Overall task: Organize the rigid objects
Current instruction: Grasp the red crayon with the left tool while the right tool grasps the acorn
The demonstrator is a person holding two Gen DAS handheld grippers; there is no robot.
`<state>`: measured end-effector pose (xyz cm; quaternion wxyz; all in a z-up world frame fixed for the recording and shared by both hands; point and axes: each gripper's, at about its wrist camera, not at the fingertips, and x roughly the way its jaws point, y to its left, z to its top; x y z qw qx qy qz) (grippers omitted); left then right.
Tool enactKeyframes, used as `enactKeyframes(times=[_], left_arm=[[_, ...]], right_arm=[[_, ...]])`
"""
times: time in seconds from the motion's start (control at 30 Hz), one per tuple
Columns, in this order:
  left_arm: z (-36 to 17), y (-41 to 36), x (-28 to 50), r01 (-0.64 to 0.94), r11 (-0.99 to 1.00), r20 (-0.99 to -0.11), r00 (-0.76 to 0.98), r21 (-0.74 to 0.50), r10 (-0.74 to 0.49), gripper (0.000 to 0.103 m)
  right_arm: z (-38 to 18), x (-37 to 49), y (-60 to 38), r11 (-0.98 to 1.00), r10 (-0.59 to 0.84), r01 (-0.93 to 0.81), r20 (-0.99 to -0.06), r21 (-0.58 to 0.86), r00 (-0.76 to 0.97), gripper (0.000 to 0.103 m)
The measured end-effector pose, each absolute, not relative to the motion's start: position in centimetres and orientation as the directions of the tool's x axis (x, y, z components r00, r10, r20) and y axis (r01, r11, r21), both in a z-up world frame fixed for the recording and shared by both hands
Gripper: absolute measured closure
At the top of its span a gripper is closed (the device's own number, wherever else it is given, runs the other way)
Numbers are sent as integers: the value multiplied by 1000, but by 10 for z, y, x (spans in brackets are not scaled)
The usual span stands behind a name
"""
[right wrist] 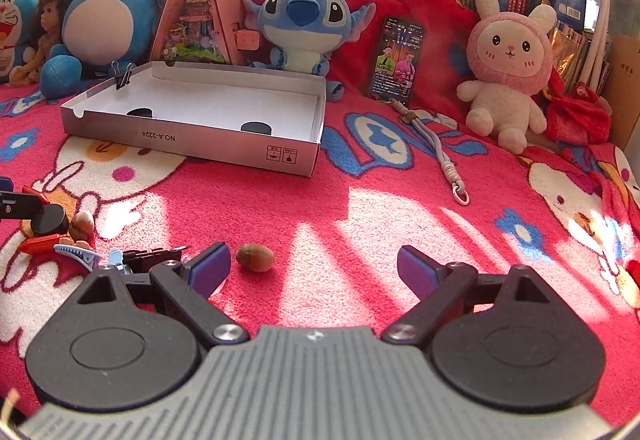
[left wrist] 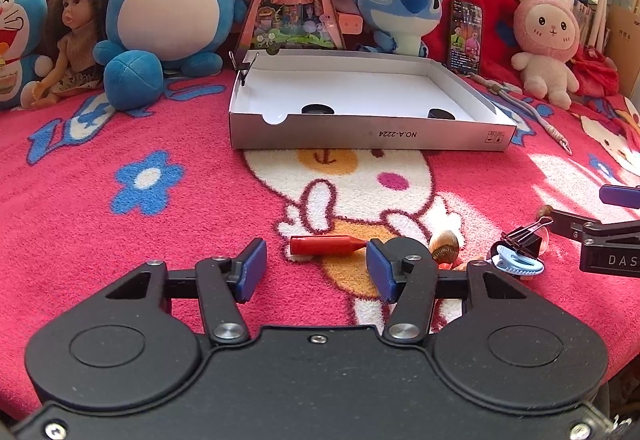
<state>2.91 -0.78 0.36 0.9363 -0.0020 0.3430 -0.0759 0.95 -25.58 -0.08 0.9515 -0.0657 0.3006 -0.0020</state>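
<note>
A shallow white box lies on the red blanket with two black discs inside and a binder clip on its far left rim. My left gripper is open, just behind a red clip. Beside it lie an acorn, a black binder clip and a light blue hair clip. My right gripper is open, with an acorn between its fingers, nearer the left one. The small pile lies to its left.
Plush toys, a doll, a triangular toy house, a phone and a pink bunny line the back. A grey lanyard lies right of the box.
</note>
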Motion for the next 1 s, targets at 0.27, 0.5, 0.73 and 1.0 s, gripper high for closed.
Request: enactKeyframes(times=[0.27, 0.5, 0.73, 1.0], left_arm=[[1, -11, 34, 134, 990, -633, 764, -33, -124, 50], [0, -14, 33, 140, 989, -633, 763, -37, -132, 55], [-1, -15, 36, 130, 990, -631, 764, -57, -137, 60], [0, -17, 38, 127, 990, -628, 766, -59, -136, 78]], right_arm=[[-7, 17, -252, 991, -79, 0, -578, -135, 812, 8], [-12, 20, -251, 994, -74, 14, -596, -104, 800, 13], [-14, 19, -243, 992, -109, 51, -576, -115, 810, 16], [-12, 18, -240, 997, -69, 37, -594, -66, 802, 32]])
